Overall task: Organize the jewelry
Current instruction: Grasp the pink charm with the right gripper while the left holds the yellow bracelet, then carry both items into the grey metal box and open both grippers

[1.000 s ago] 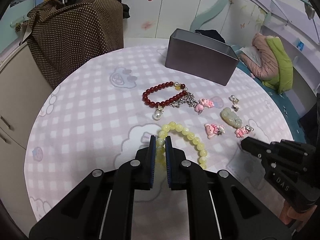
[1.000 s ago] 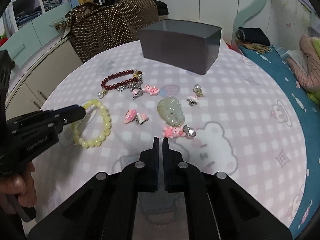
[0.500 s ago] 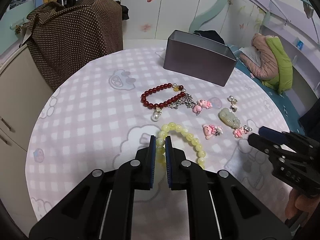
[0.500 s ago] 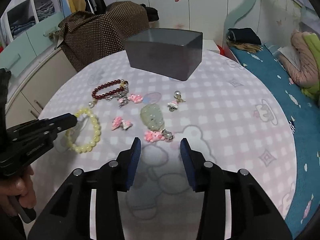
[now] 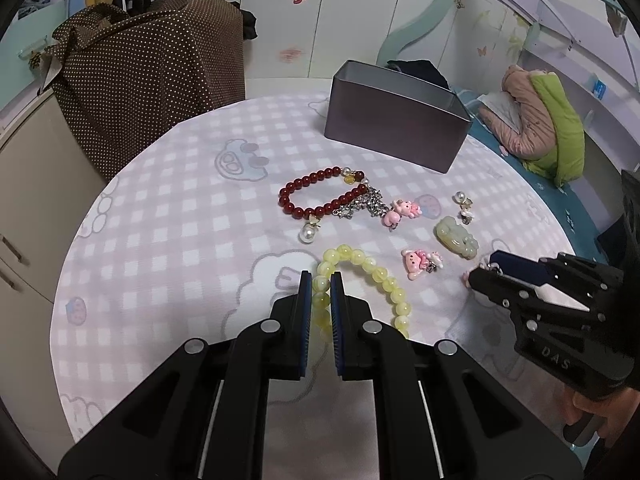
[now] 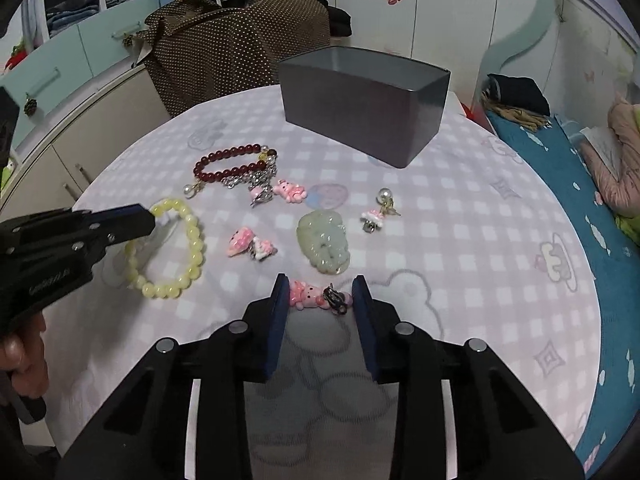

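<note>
Tablecloth (image 6: 460,220): right tool (image 6: 322,292) newly astride charm (image 6: 308,295)

Matte black left gripper (image 5: 320,284) and right gripper (image 6: 320,294) (round silver screws), blue pads (image 6: 280,304), white embossed lettering

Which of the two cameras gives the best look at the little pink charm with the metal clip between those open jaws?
The right wrist view: the pink charm with the metal clip lies whole between the right gripper's fingers. In the left wrist view that gripper hides nearly all of it; only a pink edge shows.
</note>
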The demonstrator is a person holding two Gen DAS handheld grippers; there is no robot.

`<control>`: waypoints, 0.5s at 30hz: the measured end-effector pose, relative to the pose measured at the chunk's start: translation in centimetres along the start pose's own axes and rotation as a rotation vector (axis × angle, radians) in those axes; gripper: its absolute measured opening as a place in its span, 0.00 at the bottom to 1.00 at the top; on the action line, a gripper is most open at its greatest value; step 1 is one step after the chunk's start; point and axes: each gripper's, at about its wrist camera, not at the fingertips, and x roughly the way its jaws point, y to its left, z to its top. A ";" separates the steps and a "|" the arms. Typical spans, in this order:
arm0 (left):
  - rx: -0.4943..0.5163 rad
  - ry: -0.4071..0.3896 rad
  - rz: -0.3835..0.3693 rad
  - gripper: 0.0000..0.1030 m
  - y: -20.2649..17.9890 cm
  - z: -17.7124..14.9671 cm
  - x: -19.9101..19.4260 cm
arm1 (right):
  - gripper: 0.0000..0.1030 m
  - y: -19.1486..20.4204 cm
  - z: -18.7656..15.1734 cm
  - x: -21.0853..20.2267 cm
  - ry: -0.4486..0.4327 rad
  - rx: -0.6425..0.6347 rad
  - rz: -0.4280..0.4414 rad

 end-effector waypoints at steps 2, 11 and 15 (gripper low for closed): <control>0.001 -0.002 -0.002 0.09 -0.1 0.0 -0.1 | 0.17 0.0 -0.3 -0.3 -0.006 0.010 0.015; 0.004 -0.006 -0.004 0.09 -0.2 0.1 -0.3 | 0.12 -0.4 -0.7 -0.2 0.025 0.022 0.051; 0.004 -0.006 -0.006 0.09 -0.3 0.1 -0.4 | 0.11 0.2 -0.6 -0.2 0.027 -0.044 0.037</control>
